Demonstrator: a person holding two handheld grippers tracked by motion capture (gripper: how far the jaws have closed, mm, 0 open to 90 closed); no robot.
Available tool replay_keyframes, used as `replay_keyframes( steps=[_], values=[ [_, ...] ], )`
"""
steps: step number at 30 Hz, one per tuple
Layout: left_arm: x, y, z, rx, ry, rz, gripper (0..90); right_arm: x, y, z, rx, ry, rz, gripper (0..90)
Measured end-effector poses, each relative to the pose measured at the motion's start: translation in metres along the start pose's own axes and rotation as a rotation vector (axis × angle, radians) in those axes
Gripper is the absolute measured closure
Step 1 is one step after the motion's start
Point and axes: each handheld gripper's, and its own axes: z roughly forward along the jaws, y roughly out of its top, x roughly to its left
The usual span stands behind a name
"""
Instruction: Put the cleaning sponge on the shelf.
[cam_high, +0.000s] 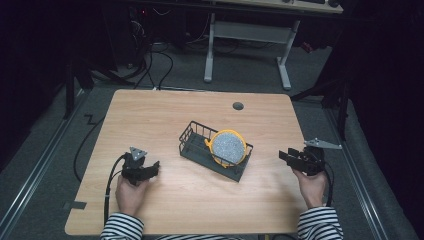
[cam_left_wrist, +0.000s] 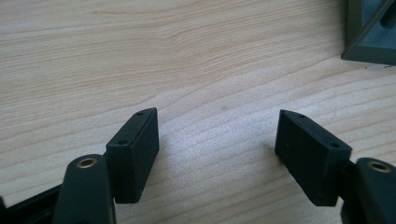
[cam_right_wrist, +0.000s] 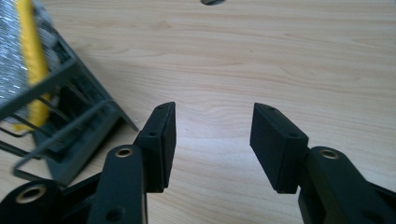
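Yellow-rimmed speckled grey plate (cam_high: 228, 146) stands on edge in the black wire rack (cam_high: 192, 145), mid-table (cam_high: 150, 115). Left tool (cam_high: 151, 169) and right tool (cam_high: 285, 155) rest apart from it, jaws spread, empty. Likely stiff, breakable, slippery; pinch the exposed upper rim.

No readable text, label or number anywhere.
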Motion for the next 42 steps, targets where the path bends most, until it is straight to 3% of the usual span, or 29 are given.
replay_keyframes(
  steps=[3,16,30,42],
  values=[
    [0.0,0.0,0.0,0.0,0.0,0.0,31.0,-0.003,-0.011,0.008,0.004,-0.048,0.004,48.4],
    [0.0,0.0,0.0,0.001,0.001,0.001,31.0,-0.004,-0.041,0.033,0.013,-0.103,0.022,46.5],
    [0.0,0.0,0.0,0.0,0.0,0.0,31.2,0.004,-0.049,0.044,0.023,-0.144,-0.031,43.6],
    [0.0,0.0,0.0,0.0,0.004,-0.002,31.0,0.01,-0.051,0.05,0.075,-0.173,-0.097,41.5]
  ],
)
